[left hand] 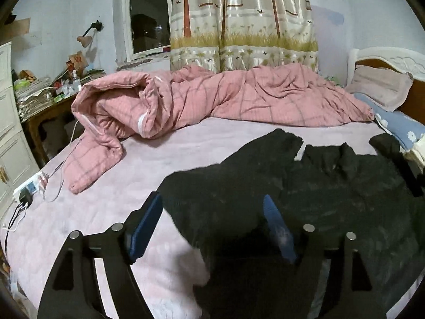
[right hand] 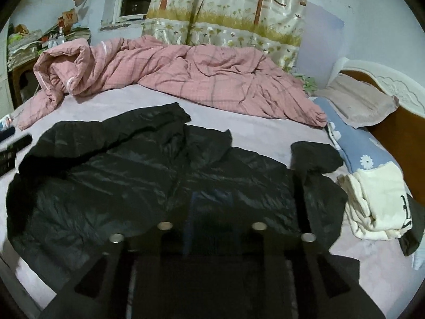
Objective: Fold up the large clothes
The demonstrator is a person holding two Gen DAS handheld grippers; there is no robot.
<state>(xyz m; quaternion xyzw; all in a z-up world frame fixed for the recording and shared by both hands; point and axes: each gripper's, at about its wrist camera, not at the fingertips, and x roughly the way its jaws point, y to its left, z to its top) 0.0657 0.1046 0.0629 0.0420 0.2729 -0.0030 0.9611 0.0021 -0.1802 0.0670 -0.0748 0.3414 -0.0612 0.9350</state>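
Observation:
A large black puffer jacket [right hand: 119,186] lies spread out on the lilac bed sheet [right hand: 265,133], with one sleeve angled toward the far left and another reaching right. In the left wrist view the jacket [left hand: 318,186] fills the right half. My left gripper [left hand: 212,220] hovers over the jacket's left edge. Its blue fingers [left hand: 148,220] stand wide apart, with nothing pressed between them. My right gripper [right hand: 209,212] is over the middle of the jacket. Its fingers show only as dim blue outlines a little apart against the dark fabric, and no cloth is lifted.
A rumpled pink checked quilt [right hand: 199,79] lies along the far side of the bed. A blue flowered pillow [right hand: 353,148] and folded cream clothing [right hand: 377,202] sit at the right, by the headboard [right hand: 393,87]. A power strip with cables [left hand: 29,188] lies at the bed's left edge, beside a cluttered table [left hand: 45,93].

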